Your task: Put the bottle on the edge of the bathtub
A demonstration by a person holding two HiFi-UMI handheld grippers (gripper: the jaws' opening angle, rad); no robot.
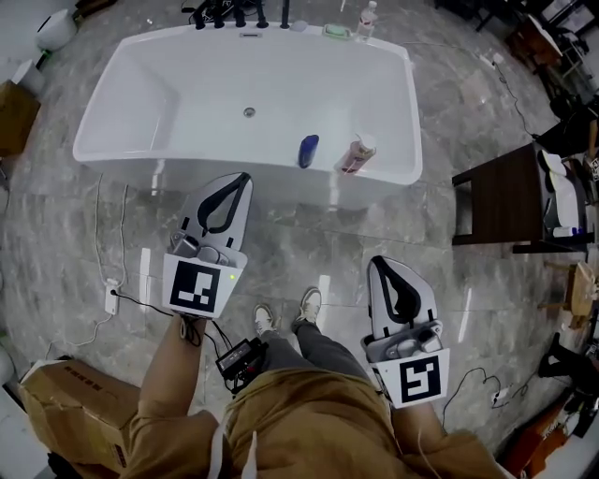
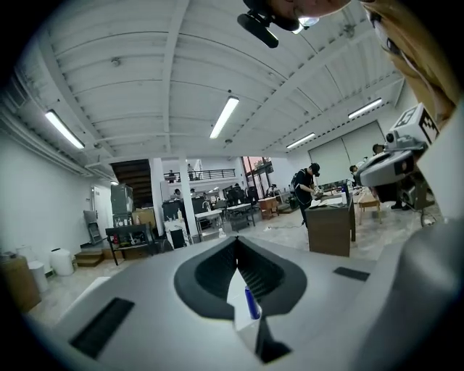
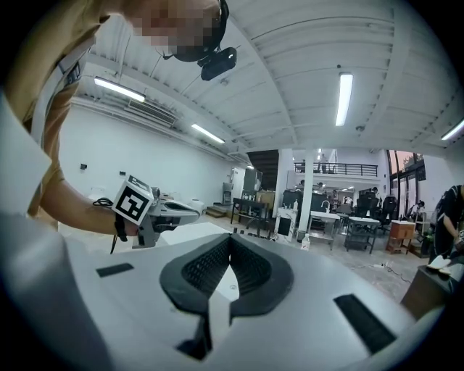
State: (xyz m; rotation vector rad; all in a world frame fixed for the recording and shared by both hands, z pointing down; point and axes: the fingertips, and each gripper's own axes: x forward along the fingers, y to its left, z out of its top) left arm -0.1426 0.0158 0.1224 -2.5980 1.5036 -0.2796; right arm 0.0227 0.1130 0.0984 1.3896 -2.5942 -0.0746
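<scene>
**Q:** Head view?
**A:** I'm holding my left claw point(image 1: 242, 179) and right claw point(image 1: 378, 265) shut and empty. The blue bottle point(image 1: 308, 150) is sitting on the bathtub point(image 1: 131, 157) near rim.
**Q:** Left gripper view, right gripper view?
**A:** In each, jaws are pressing together, gripping nothing.

Open floor point(image 1: 309, 234) up to the bathtub point(image 1: 140, 161). Near rim bare at left and centre, occupied at right by blue bottle point(image 1: 308, 151) and pale bottle point(image 1: 357, 155). Taps point(image 1: 229, 16) along far rim.
</scene>
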